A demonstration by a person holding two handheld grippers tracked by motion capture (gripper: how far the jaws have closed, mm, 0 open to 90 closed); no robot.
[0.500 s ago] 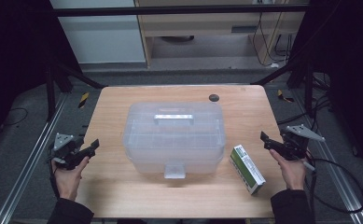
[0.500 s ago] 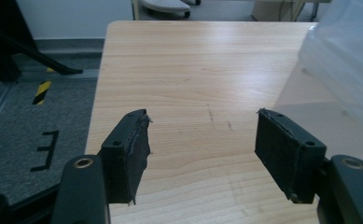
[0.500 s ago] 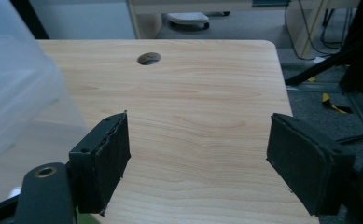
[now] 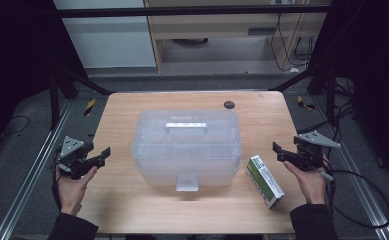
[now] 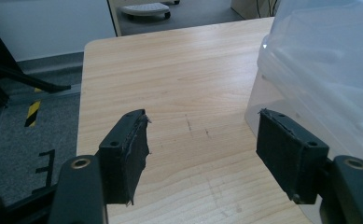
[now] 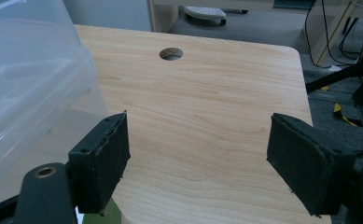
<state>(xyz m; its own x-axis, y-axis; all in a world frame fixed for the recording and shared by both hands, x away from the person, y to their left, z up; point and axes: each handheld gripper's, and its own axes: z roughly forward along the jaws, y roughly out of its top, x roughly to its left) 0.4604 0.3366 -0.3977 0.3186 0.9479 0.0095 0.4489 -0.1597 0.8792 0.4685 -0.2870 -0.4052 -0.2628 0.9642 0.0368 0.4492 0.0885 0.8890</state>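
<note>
A clear plastic storage box (image 4: 187, 145) with a closed lid, a handle on top and a front latch stands in the middle of the wooden table (image 4: 127, 205). A green and white carton (image 4: 264, 180) lies flat to its right near the front edge. My left gripper (image 4: 104, 154) hovers at the table's left edge, open, with nothing between its fingers (image 5: 128, 154); the box (image 5: 324, 70) is at its right. My right gripper (image 4: 277, 151) is held at the right edge, open and empty, its fingers (image 6: 102, 161) above bare wood, with the box (image 6: 25, 88) at its left.
A round cable hole (image 4: 228, 104) sits in the table's far right part, also seen ahead of the right gripper as a hole (image 6: 171, 53). Metal frame rails run along both sides of the table. A cable trails from the right gripper toward the floor.
</note>
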